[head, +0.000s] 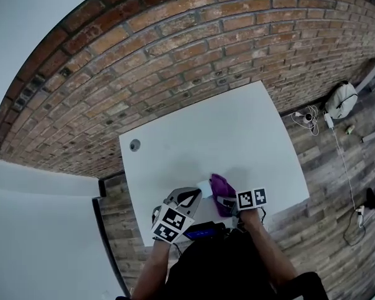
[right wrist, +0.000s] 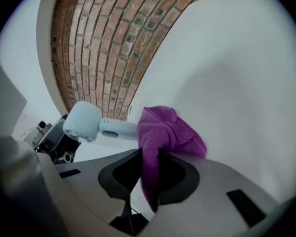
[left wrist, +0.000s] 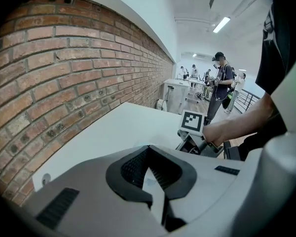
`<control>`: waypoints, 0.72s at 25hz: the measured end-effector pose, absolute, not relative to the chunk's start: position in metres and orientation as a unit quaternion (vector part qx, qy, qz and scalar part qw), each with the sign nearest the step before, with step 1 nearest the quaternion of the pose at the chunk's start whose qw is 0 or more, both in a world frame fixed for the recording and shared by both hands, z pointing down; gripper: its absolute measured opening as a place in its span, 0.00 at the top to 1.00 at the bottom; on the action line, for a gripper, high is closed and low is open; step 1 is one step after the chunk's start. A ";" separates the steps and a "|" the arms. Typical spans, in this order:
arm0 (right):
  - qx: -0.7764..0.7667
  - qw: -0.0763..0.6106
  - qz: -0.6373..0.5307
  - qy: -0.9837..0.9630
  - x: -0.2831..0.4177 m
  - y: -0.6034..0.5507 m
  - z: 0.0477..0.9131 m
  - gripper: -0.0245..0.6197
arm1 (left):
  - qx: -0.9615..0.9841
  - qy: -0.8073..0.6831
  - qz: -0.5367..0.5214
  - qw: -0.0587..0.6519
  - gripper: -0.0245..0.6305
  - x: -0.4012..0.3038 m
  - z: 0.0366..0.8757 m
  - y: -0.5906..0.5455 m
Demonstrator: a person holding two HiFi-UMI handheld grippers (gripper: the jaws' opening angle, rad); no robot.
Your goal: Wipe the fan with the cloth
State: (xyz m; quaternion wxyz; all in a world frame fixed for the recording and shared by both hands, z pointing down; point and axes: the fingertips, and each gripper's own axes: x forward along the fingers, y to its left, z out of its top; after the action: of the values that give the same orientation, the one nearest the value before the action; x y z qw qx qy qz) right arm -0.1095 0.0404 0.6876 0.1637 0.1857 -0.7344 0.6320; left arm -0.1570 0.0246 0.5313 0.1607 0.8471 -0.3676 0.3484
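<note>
A small pale-blue hand fan (right wrist: 84, 122) lies low over the white table (head: 237, 136), its handle running under a purple cloth (right wrist: 167, 132). My right gripper (right wrist: 148, 174) is shut on the cloth, a fold pinched between its jaws and the rest draped over the handle. In the head view the cloth (head: 220, 189) sits between both grippers, beside the fan (head: 204, 186). My left gripper (left wrist: 153, 179) is shut, with a pale sliver of the fan between its jaws; its tip (head: 190, 197) meets the fan's end. Most of the fan is hidden in the left gripper view.
A brick wall (head: 175, 55) runs behind the table. A round cable hole (head: 135, 145) sits near the table's far left corner. Cables and a white bag (head: 341, 99) lie on the wooden floor to the right. People (left wrist: 219, 83) stand far off.
</note>
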 end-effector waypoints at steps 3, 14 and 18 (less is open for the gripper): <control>0.228 0.111 0.608 -0.752 -0.108 -0.016 0.672 0.85 | 0.848 -0.368 0.346 0.159 0.95 -0.157 0.531 0.024; 0.203 0.142 0.610 -0.753 -0.125 0.009 0.682 0.85 | 0.850 -0.370 0.341 0.157 0.95 -0.156 0.528 0.023; 0.117 0.201 0.617 -0.752 -0.117 0.081 0.687 0.85 | 0.856 -0.367 0.331 0.152 0.95 -0.155 0.530 0.024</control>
State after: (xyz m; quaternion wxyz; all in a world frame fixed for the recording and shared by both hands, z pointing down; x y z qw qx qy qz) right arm -0.1172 0.0807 0.6873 0.2014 0.1169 -0.7516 0.6172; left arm -0.1548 0.0238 0.5305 0.1525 0.8559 -0.3669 0.3311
